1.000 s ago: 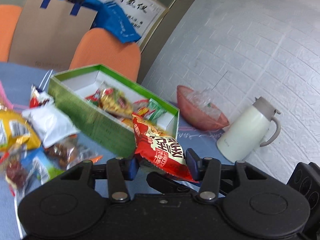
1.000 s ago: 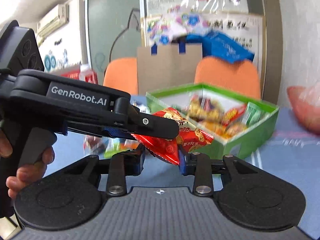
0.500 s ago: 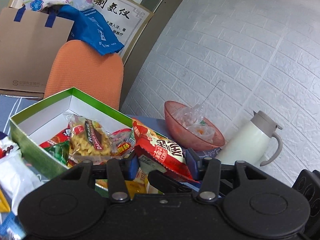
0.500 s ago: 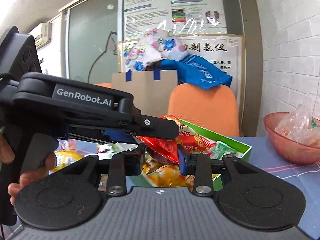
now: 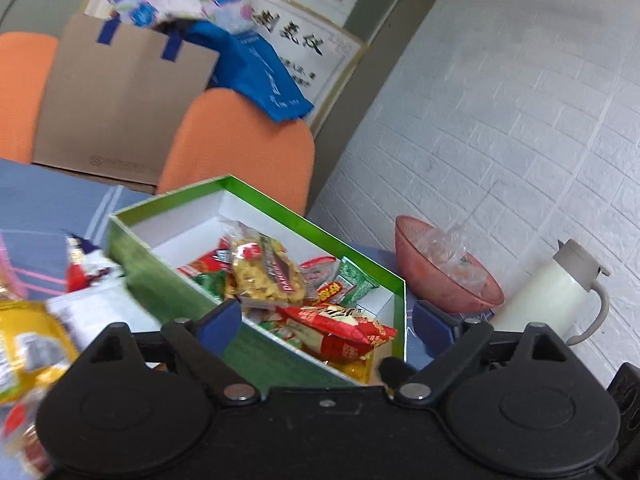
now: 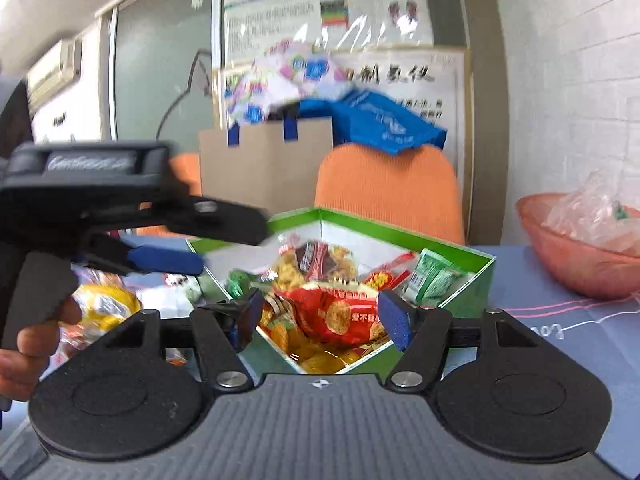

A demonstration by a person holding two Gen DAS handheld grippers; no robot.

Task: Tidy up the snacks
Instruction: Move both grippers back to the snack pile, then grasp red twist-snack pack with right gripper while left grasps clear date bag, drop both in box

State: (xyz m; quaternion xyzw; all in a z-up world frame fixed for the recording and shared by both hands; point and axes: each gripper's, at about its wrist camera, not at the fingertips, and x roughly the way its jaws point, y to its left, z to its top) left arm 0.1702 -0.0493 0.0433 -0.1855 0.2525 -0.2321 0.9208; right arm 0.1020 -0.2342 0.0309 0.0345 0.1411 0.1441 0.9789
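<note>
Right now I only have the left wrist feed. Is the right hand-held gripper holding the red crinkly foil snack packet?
Observer: No. The right hand-held gripper has its jaws opening. The red crinkly foil snack packet is between the pads, but neither pad touches it.
Operator: Where is the packet resting?
Observer: It lies on other snacks in the near corner of the green cardboard box.
Operator: How does my left one look from there?
Observer: The left hand-held gripper shows side-on and blurred at the box's left end, with nothing between its fingers. A hand wraps its handle.
</note>
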